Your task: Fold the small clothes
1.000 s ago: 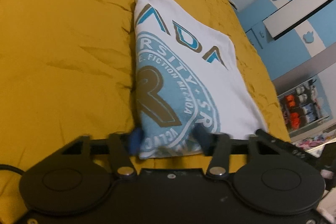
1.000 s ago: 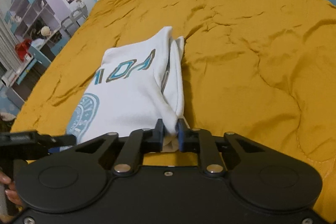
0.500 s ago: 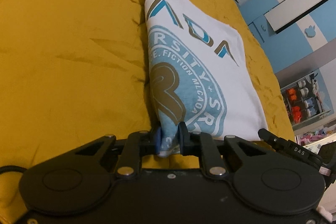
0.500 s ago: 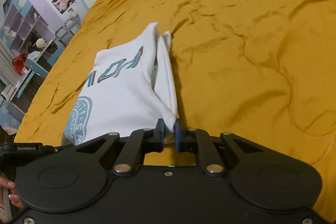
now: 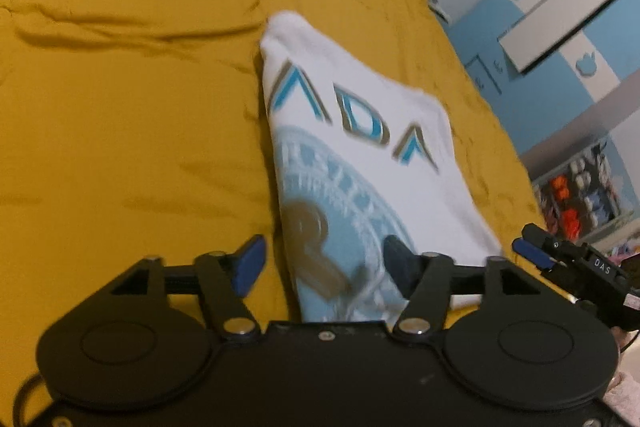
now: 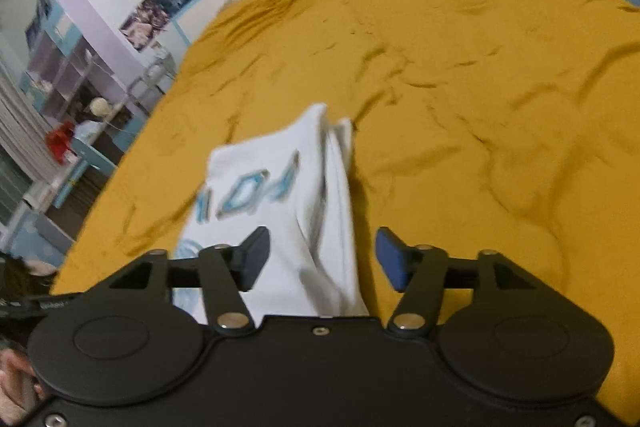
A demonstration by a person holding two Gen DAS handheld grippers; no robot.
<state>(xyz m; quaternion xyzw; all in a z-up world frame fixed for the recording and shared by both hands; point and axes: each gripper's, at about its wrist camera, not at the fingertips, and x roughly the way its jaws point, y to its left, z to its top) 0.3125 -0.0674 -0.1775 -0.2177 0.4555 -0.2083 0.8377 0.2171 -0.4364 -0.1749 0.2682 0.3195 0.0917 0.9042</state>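
Note:
A folded white T-shirt [image 5: 360,155] with a blue round print and blue-brown letters lies on the mustard-yellow bedspread [image 5: 120,107]. My left gripper [image 5: 322,263] is open, its blue pads spread on either side of the shirt's near edge. In the right wrist view the shirt [image 6: 280,195] lies with its layered folded edge toward me, and my right gripper [image 6: 320,259] is open astride that edge. The right gripper's tip also shows in the left wrist view [image 5: 536,255].
The yellow bedspread [image 6: 480,87] is wrinkled and stretches far ahead. A blue and white wardrobe [image 5: 560,7] and toy shelves [image 5: 580,195] stand beyond the bed's right edge. Shelving and a desk [image 6: 72,107] stand at the left.
Both grippers were shut on the shirt's near edge half a second ago. Both have opened and let the shirt go; it has dropped onto the bed.

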